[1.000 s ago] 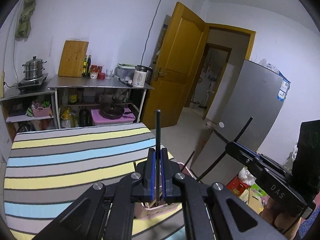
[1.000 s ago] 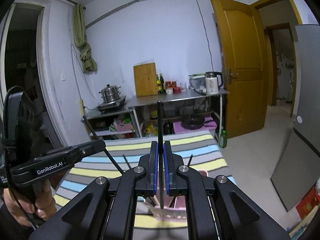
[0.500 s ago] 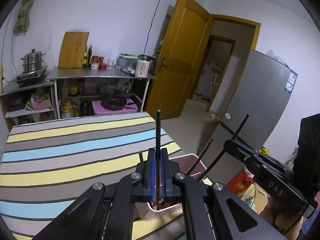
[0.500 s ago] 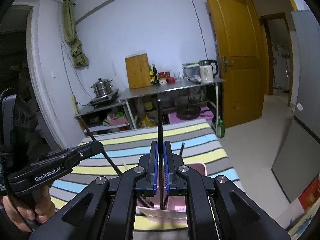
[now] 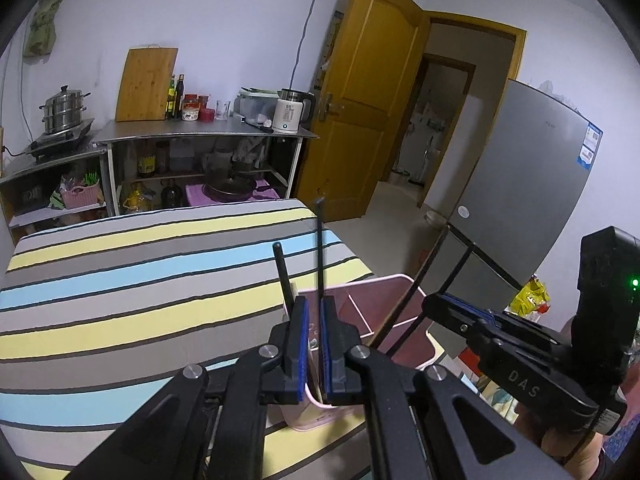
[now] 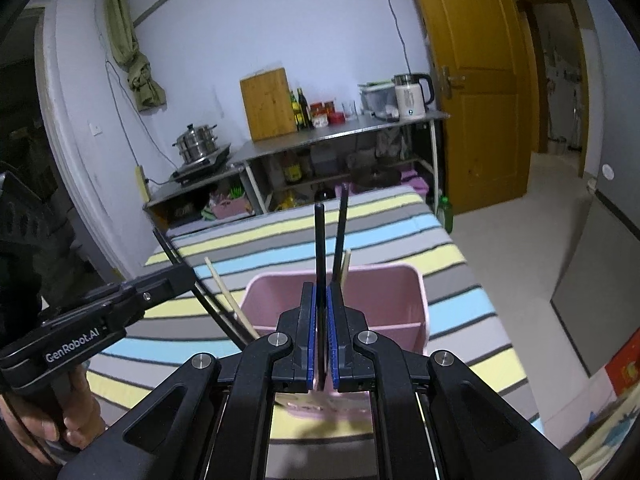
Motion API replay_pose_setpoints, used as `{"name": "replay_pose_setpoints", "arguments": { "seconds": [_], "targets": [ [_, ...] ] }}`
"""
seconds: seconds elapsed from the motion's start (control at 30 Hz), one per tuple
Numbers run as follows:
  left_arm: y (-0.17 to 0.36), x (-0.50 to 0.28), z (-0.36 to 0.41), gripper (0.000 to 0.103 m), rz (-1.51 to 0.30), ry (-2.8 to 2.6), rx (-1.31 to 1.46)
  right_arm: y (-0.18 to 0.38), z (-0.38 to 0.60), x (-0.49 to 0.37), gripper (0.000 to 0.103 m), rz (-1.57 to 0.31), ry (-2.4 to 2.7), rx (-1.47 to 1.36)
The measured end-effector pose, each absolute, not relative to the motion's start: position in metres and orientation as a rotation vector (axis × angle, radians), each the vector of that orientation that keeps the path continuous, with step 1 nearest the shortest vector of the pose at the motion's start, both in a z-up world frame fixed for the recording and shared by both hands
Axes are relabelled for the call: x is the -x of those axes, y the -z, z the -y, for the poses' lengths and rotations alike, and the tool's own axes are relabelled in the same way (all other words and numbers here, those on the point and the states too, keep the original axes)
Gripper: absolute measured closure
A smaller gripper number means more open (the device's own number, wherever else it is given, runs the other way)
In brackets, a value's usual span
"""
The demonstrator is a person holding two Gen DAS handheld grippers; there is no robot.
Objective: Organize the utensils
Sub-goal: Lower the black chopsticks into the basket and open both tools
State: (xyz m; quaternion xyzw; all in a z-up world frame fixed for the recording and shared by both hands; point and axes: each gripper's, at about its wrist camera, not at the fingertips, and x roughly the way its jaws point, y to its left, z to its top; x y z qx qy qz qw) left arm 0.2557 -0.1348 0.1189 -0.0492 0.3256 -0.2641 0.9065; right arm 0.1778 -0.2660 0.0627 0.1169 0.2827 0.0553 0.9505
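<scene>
A pink divided utensil holder (image 6: 384, 292) stands on the striped table near its front right edge; it also shows in the left wrist view (image 5: 372, 308). My left gripper (image 5: 314, 320) hovers over the holder, its jaws a little apart around a thin black stick (image 5: 320, 248) whose lower end reaches into the holder. A second black handle (image 5: 282, 272) stands in the holder beside it. My right gripper (image 6: 323, 312) is shut on a black utensil handle (image 6: 320, 240) above the holder. Another black handle (image 6: 340, 232) and pale chopsticks (image 6: 230, 300) stick out of the holder.
The striped cloth covers the table (image 5: 140, 280). Behind it stand a steel shelf (image 5: 200, 132) with bottles, a kettle (image 5: 290, 112), a cutting board and a steamer pot. A yellow door (image 5: 372, 100) and a grey fridge (image 5: 532, 184) are on the right.
Both grippers have come down and forward over the pink holder. The left jaws have parted slightly around the thin stick. The right gripper still grips its handle.
</scene>
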Motion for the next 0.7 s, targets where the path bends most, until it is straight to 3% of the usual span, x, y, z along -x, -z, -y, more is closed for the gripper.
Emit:
{"name": "replay_pose_setpoints", "arguments": {
  "seconds": [0.23, 0.33, 0.7],
  "targets": [
    [-0.124, -0.245, 0.131, 0.087, -0.650, 0.533, 0.097, -0.063, 0.263, -0.172, 0.093, -0.569, -0.100, -0.210],
    [-0.127, -0.240, 0.126, 0.086, -0.640, 0.531, 0.104, -0.065, 0.263, -0.164, 0.088, -0.558, -0.094, -0.202],
    [-0.138, -0.195, 0.108, 0.086, -0.588, 0.508, 0.094, -0.075, 0.254, -0.128, 0.084, -0.520, -0.088, -0.174]
  ]
}}
